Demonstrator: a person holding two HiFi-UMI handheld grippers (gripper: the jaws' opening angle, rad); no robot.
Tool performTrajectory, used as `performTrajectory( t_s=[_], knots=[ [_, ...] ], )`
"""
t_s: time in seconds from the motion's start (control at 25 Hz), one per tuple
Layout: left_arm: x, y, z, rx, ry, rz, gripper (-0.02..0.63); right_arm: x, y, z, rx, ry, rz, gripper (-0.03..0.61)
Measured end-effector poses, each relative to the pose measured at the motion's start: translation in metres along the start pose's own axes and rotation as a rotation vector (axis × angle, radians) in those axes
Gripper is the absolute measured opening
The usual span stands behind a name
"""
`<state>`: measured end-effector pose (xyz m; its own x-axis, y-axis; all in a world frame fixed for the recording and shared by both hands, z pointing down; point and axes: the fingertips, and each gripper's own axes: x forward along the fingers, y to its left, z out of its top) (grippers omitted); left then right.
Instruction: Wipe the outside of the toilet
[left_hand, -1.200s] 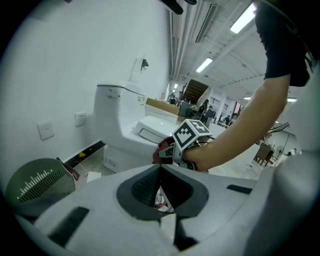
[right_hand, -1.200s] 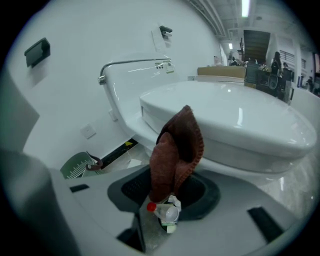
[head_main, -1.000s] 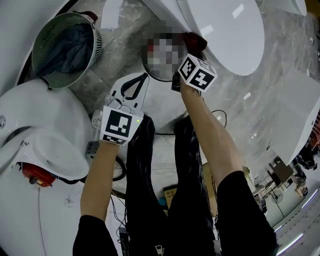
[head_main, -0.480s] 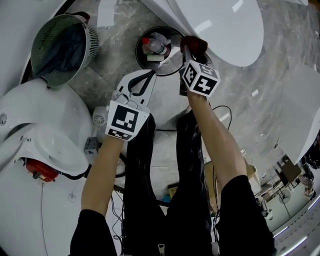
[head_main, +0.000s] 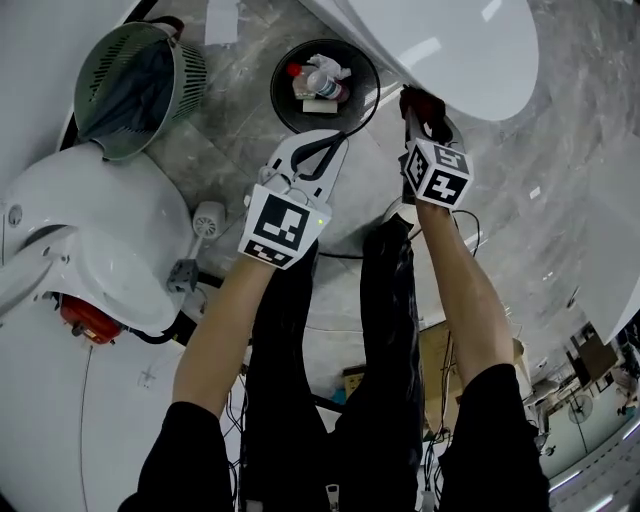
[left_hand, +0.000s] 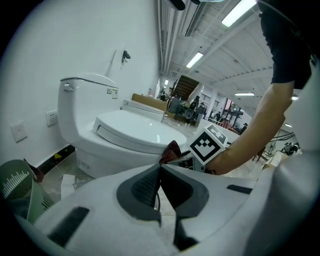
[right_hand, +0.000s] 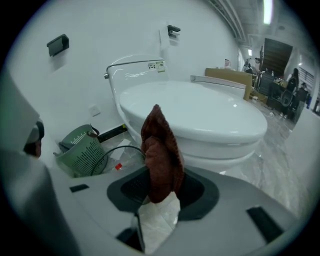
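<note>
Fingers (right_hand: 197, 192) of right gripper (right_hand: 160, 186) tight on one maroon cloth (right_hand: 161, 150) near the toilet (right_hand: 200, 115); left gripper (left_hand: 159, 172) fingers together, empty.

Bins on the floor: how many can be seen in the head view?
2. A green slatted basket at upper left; a round black bin with rubbish to its right, beside the toilet. Others may be hidden.
</note>
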<state>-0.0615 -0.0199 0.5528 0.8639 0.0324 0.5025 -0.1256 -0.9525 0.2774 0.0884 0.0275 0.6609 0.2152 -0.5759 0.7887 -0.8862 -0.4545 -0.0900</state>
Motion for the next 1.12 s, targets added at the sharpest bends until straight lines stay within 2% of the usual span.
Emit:
performTrajectory(
  t_s=[0.44, 0.84, 0.96, 1.12],
  knots=[
    [0.045, -0.069, 0.01, 0.038, 0.028, -0.059, -0.002, -0.023, -0.087, -0.022, -0.063, 0.038, -0.002, 0.14],
    [0.058, -0.091, 0.016, 0.053, 0.03, -0.08, -0.002, -0.029, -0.144, -0.019, -0.005, 0.043, -0.036, 0.14],
    [0.05, -0.085, 0.014, 0.05, 0.03, -0.076, -0.002, -0.036, -0.141, -0.02, 0.021, 0.039, -0.023, 0.14],
    [0.037, -0.067, 0.012, 0.04, 0.028, -0.058, -0.002, -0.05, -0.112, -0.023, 0.001, 0.013, 0.006, 0.14]
  ],
)
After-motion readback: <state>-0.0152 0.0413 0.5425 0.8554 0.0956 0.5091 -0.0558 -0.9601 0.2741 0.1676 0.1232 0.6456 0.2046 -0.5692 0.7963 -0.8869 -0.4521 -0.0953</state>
